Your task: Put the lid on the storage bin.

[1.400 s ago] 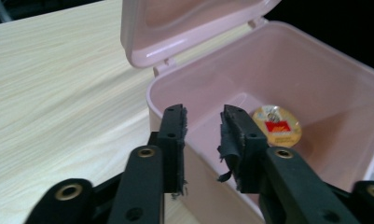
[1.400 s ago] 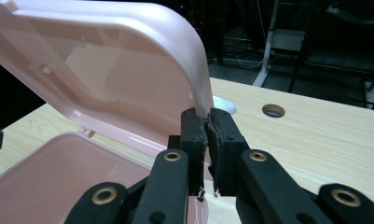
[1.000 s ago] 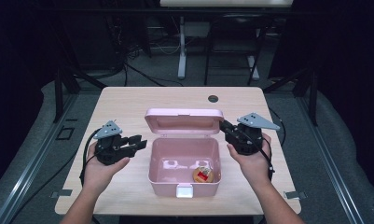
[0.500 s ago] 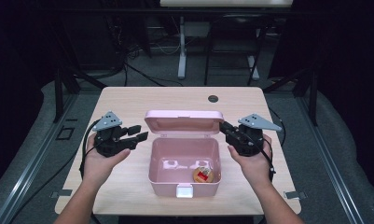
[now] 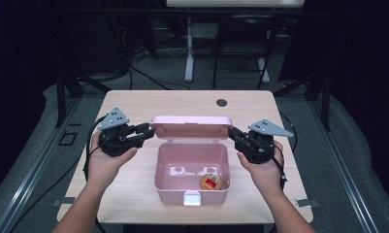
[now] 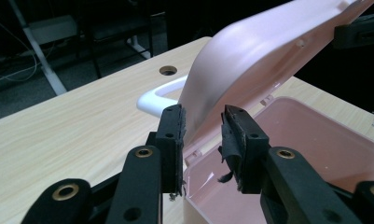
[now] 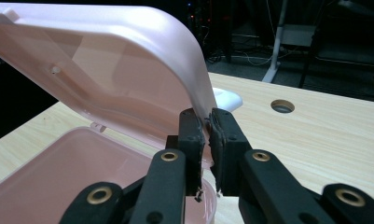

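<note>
Jaws: right gripper (image 5: 234, 133) clamped on pink lid (image 5: 191, 127), R edge; left gripper (image 5: 147, 131) straddling lid's L edge, pads not pressing.

Item: pink box (image 5: 192, 170), centre of wooden table (image 5: 134, 104), lid raised on rear hinge, tilted back. L jaws just been closing w/ lid edge between them; gap visible both sides in left gripper view (image 6: 202, 135). R jaws pinch lid corner tight in right gripper view (image 7: 206, 140). White handle (image 6: 159, 93) behind lid. Inside box, front R: small round item (image 5: 211, 181), red/yellow, type unclear. White latch (image 5: 191, 198) on front wall. Hands either side of box.
</note>
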